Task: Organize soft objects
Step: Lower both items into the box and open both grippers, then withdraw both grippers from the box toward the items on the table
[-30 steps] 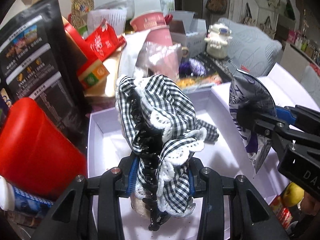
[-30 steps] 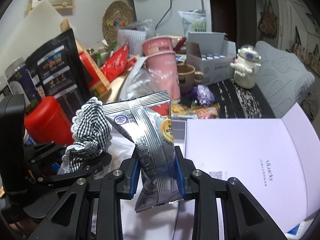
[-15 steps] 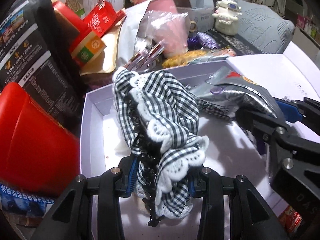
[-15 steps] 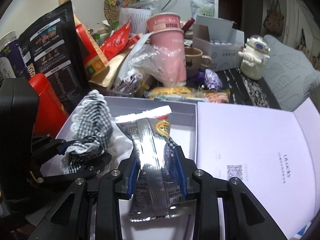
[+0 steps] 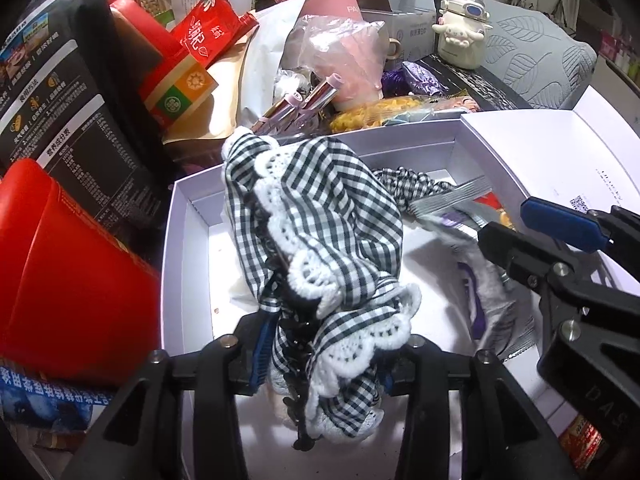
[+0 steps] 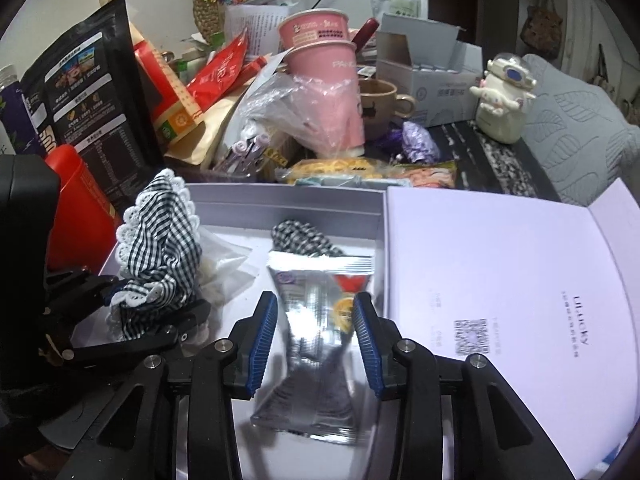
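My left gripper (image 5: 324, 352) is clamped on the gingham bow (image 5: 320, 248), held over the box's (image 5: 176, 240) left side. My right gripper (image 6: 314, 344) is spread, pads clear of the foil packet (image 6: 316, 320), which lies in the box by its right wall. Another checked piece (image 6: 300, 240) sits beyond it toward the far wall. Behind the box: pink cups (image 6: 320, 64), red can (image 5: 60, 272).

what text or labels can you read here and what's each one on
"PAN...", cut off, on the pink cup.
"ULucky", running sideways, on the white box lid, beside a QR code.
"DAS", cut off, on the right tool's body.
Chinese print on the black bag, red packet and silver packet: too small to read.
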The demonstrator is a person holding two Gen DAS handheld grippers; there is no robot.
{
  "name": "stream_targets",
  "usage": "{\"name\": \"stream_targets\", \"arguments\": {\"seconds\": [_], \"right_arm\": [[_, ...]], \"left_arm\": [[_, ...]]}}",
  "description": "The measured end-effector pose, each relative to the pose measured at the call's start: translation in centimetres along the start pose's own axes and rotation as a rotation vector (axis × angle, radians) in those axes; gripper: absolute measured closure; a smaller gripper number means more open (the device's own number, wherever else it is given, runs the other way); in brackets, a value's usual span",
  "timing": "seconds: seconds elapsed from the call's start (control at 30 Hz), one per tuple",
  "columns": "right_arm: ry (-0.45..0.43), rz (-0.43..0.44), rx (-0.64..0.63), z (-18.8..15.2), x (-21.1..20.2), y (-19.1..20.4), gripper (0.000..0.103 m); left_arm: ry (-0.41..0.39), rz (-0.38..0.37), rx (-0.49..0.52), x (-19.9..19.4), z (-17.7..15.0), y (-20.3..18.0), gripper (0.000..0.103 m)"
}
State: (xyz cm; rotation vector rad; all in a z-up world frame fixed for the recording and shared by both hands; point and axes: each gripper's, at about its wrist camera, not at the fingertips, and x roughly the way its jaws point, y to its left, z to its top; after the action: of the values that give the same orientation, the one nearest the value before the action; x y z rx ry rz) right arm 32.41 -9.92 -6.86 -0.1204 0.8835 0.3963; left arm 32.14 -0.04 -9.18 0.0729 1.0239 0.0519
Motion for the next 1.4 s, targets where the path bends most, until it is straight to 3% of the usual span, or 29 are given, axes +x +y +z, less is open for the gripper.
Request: {"name": "stream_targets", "arguments": {"seconds": [0.23, 0.77, 1.23, 1.4], "right_arm": [[-0.019, -0.004, 0.016, 0.0, -1.5, -0.4, 0.061], [-0.155, -0.003, 0.019, 0.5, -9.3, 0.4, 0.057], [-0.325, -0.017, -0.031, -0.8, -19.4, 2.2, 0.053], [-0.377, -0.021, -0.045, -2.2, -22.8, 3.0, 0.050]], "left_arm": [[-0.055, 0.027, 0.003, -2.0, -0.2, -0.3, 0.043], [-0.251, 0.027, -0.025, -11.5, 0.1, 0.4, 0.040], [-0.418, -0.004, -0.003, -21.0, -2.4, -0.4, 0.039], [-0.467, -0.011, -0.005, -23.9, -3.9, -0.4, 0.027]]}}
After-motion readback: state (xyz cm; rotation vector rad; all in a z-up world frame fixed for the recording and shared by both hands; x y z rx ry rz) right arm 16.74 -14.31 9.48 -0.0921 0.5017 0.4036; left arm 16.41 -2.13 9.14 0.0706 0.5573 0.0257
